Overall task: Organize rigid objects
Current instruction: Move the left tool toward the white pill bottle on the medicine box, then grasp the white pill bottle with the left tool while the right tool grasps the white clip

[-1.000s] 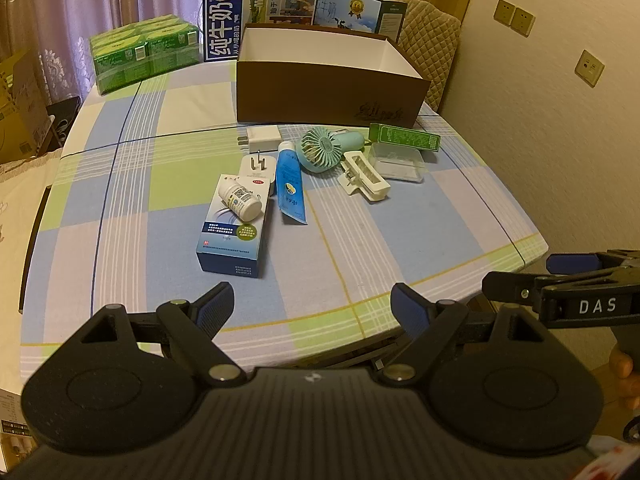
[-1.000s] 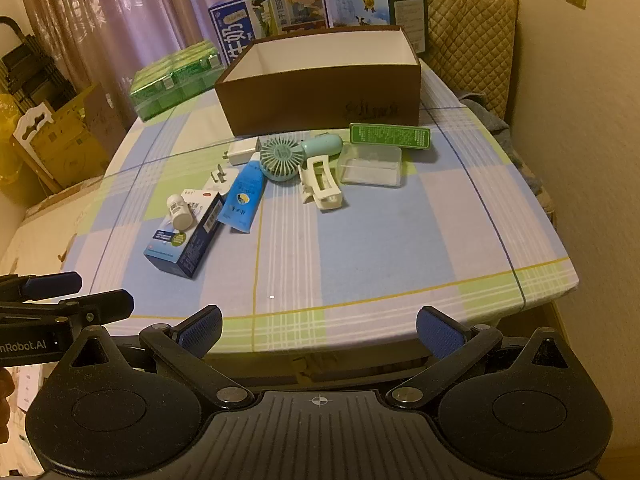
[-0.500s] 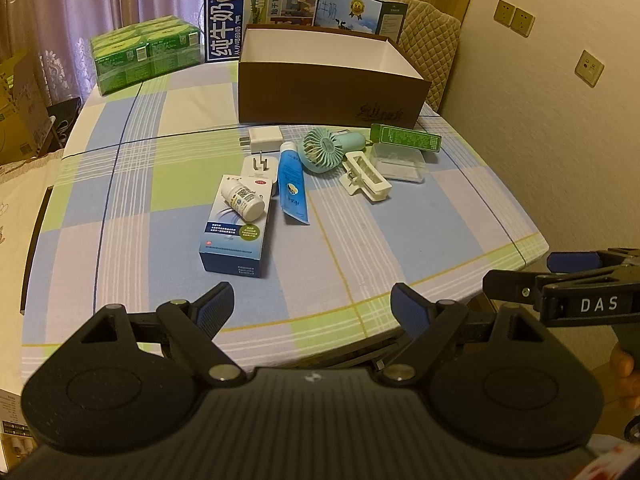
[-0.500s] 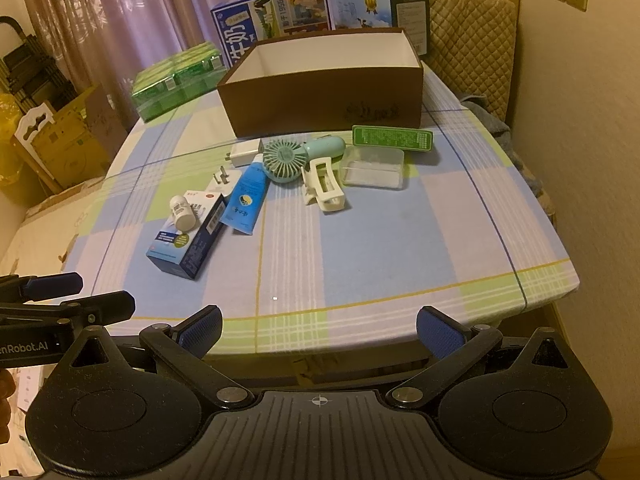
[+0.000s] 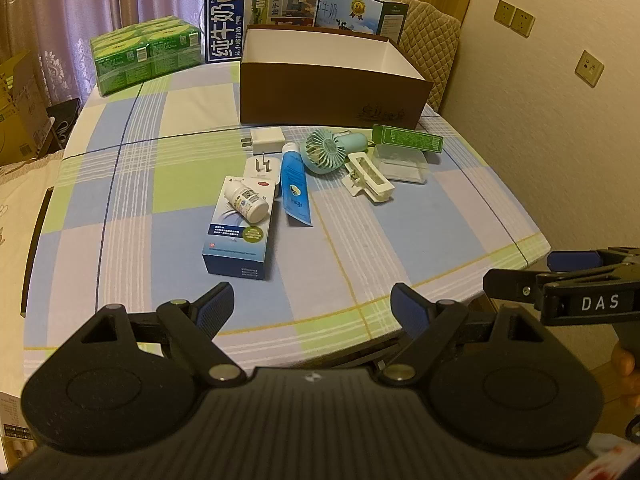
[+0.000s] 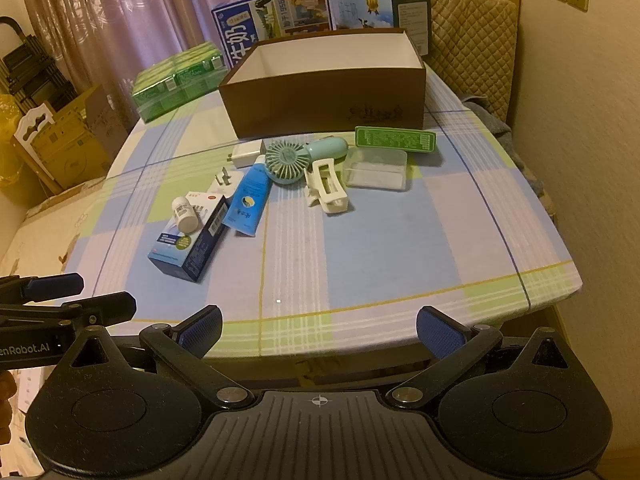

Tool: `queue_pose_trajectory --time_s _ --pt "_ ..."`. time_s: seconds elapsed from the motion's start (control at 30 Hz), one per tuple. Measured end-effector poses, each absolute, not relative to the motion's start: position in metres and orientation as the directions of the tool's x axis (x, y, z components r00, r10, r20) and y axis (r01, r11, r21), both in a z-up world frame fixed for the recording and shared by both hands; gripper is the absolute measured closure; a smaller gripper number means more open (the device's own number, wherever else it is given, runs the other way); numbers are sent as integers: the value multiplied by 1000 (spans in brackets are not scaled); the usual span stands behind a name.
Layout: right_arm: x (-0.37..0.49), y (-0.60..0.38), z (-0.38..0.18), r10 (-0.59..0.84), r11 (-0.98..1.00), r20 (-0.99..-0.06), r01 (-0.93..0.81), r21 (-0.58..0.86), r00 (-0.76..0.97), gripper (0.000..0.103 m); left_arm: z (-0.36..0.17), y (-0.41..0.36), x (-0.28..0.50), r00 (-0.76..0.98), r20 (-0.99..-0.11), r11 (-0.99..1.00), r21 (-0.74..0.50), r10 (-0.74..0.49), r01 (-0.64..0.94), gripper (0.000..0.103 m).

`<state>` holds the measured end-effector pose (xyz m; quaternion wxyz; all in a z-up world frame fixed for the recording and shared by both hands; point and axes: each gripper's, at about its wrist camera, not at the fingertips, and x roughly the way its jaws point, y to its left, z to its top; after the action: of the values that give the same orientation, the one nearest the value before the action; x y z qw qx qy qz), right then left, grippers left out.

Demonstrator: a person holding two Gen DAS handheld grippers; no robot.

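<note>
An open brown box point(image 5: 332, 92) point(image 6: 328, 108) stands at the back of the checked table. In front of it lie a white charger point(image 5: 266, 137), a white plug point(image 5: 262, 170), a blue tube point(image 5: 295, 188) point(image 6: 249, 196), a mint hand fan point(image 5: 326, 151) point(image 6: 288, 159), a white clip point(image 5: 370, 178) point(image 6: 328, 188), a clear container point(image 5: 402, 162) point(image 6: 376, 168) with a green lid point(image 5: 407, 139), and a white pill bottle point(image 5: 246, 204) point(image 6: 185, 212) on a blue carton point(image 5: 238, 240) point(image 6: 188, 244). My left gripper point(image 5: 312, 308) and right gripper point(image 6: 318, 330) are open and empty over the near table edge.
Green packs point(image 5: 144, 54) and milk cartons point(image 5: 262, 12) stand behind the box. A quilted chair point(image 6: 472, 52) is at the back right, cardboard boxes point(image 6: 68, 140) at the left. A wall point(image 5: 560, 120) is close on the right.
Both grippers have moved slightly forward towards the table; the objects appear a little nearer. Nothing on the table has moved.
</note>
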<state>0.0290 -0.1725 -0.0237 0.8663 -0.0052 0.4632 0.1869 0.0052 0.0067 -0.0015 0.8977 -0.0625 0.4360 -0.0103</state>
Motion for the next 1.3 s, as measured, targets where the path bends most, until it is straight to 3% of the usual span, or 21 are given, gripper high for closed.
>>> queue_pose_trajectory --time_s 0.83,1.2,1.3 --pt "41 -169 -30 307 939 -800 -299 168 516 2 -15 38 16 627 -772 992 -122 -100 8 20" --pt "76 -175 -47 341 931 -776 -303 202 531 2 -35 53 55 670 -732 992 -73 -125 104 27" --pt "94 -170 -56 352 926 -780 -316 208 518 2 -45 59 71 666 -735 989 -47 -128 138 33"
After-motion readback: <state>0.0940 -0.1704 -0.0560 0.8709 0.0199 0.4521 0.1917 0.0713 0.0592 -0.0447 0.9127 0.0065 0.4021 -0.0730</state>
